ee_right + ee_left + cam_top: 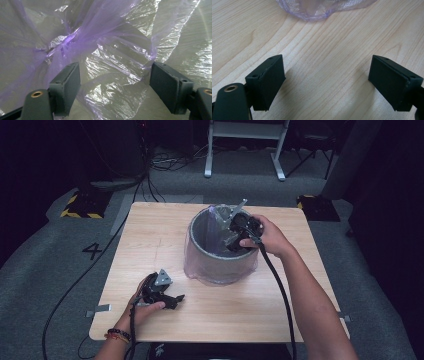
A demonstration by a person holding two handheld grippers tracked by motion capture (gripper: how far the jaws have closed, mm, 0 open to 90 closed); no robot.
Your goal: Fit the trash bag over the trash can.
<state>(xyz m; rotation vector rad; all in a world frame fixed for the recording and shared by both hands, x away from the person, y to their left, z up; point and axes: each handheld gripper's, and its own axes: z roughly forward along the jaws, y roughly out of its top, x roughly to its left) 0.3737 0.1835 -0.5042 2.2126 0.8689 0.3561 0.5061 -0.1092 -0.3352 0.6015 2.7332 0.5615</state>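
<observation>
A grey round bin [220, 251] stands on the wooden table [150, 240], lined with a thin purple plastic bag [197, 265] that hangs over its rim and outer wall. My right gripper [235, 236] reaches into the bin's mouth from the right; its jaws stand open over the crumpled bag lining [107, 45] and nothing is pinched between them. My left gripper [172, 300] rests low over the bare table near the front left, open and holding nothing. In the left gripper view the bag's lower edge [317, 10] lies ahead of the jaws.
Beyond the table is grey carpet with black cables [150, 180], a white frame's legs [245, 150] and yellow-black striped blocks [80, 205]. The table's front edge [200, 339] lies just behind my left hand.
</observation>
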